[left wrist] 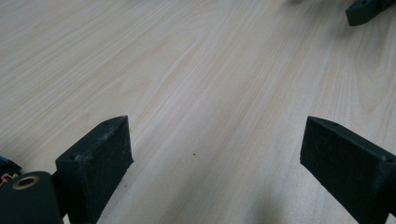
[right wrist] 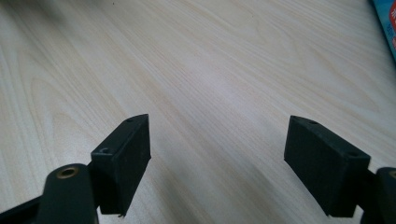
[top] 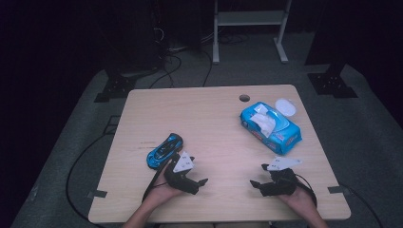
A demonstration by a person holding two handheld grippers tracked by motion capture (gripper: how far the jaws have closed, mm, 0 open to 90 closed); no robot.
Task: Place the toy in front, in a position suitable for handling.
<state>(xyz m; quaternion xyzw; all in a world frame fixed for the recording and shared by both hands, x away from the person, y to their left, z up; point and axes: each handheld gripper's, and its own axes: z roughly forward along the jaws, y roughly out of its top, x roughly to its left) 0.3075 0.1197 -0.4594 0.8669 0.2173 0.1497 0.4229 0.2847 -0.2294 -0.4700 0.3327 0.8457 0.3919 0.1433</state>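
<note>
Pale wooden tabletop (top: 214,118), rectangular, with a round hole (top: 244,98) near the far edge. Dark floor around, a white frame (top: 249,28) standing beyond, cables (top: 171,66) trailing across the grey mat.

Right of centre, toward the far side: blue wipes pack (top: 270,127), lying slantwise, flap open, a white tissue poking out. Just beyond, touching or nearly so: a white round lid (top: 285,106).

Left of centre, nearer: blue toy car (top: 164,150), set diagonally, nose toward the far right. Just beside the left tool (top: 202,182), close behind its grey plate; touching or apart, cannot tell. A sliver of blue at the lower left corner of the left gripper view.

Nothing standing between either tool and the open middle of the tabletop; bare wood ahead in both gripper views.

Left hand (top: 164,190) entering from the near edge, tool held low over the wood, pointing right toward the middle. Jaws spread wide, nothing between them (left wrist: 215,149).

Right hand (top: 297,197) entering likewise, right tool (top: 259,175) low, pointing left toward the other one. Jaws wide apart, bare wood between (right wrist: 217,149). Wipes pack edge (right wrist: 387,23) at the top right corner of that view. Tip of the right tool (left wrist: 369,10) visible far off in the left gripper view.
</note>
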